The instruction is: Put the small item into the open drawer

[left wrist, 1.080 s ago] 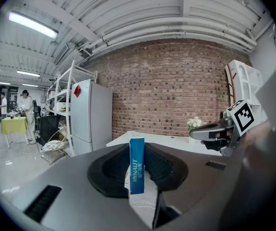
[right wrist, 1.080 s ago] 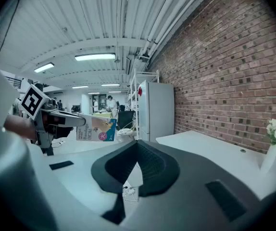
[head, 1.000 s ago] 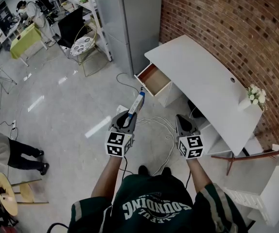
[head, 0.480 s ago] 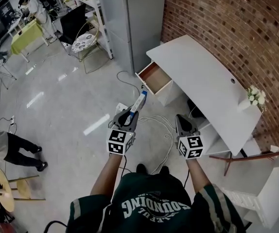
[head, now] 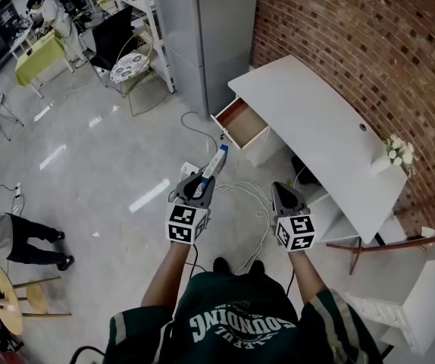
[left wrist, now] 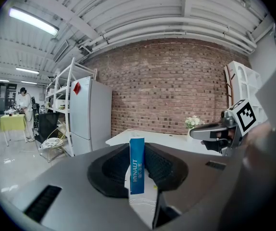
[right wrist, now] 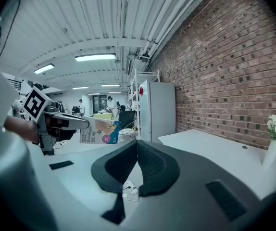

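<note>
Standing well short of the desk, the person holds 2 tools out in front of the body, both aimed slightly downward.

1. Left tool (head: 200, 182): clamped on the small box (head: 216, 160), a slim blue-and-white carton. The pads grip its near end across the 2 broad faces. Most of its length projects forward past the jaw tips, unsupported.
2. Right tool (head: 282, 192): jaws brought together with nothing between them. It is held beside the left tool, apart from it.

Handling of the small box, as a judgement:
- It looks like a thin card carton, probably light; its contents cannot be told.
- The faces are likely to dent under a hard squeeze, so a moderate clamp is enough.
- The printed card looks smooth, and with the grip at 1 end the free end could pivot or droop if swung sharply.
- The broad faces are the right place to hold it, with the long axis in line with the jaws, as it sits here.

Beyond the tools, loose cables (head: 251, 196) lie on the floor (head: 111, 165) between the person and the desk. Farther on, the open drawer (head: 236, 121) stands pulled out under the near-left corner of the white tabletop (head: 308, 120), well apart from the small box. Behind the tabletop runs the brick wall (head: 369, 44).
</note>
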The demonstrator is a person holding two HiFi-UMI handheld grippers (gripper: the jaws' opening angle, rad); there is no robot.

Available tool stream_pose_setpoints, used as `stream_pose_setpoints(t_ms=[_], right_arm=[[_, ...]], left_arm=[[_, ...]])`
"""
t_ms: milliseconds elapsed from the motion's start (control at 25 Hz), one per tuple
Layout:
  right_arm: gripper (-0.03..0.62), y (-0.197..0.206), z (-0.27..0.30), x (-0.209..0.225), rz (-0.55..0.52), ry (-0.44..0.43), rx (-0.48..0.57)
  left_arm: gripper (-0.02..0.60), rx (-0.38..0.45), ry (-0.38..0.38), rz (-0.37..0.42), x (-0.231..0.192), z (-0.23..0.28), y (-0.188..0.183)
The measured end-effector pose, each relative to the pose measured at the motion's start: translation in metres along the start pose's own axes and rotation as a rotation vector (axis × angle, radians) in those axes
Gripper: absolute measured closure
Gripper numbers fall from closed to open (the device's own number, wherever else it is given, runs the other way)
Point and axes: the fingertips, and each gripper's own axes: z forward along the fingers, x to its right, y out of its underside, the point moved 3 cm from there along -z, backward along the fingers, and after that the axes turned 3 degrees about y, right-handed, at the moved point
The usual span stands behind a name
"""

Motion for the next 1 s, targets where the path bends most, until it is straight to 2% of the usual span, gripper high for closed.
stream_pose_setpoints(t_ms=[520, 1000], right_arm=[[0.569, 0.004, 0.005, -0.031, 0.011, 0.029, -0.012], [0.569, 0.007, 0.04, -0.021, 0.026, 0.021, -0.03]], left_arm=[[0.483, -0.004, 0.033, -0.001, -0.025, -0.009, 0.01], [0.483, -0.021, 0.042, -0.009, -0.044, 0.02, 0.012]])
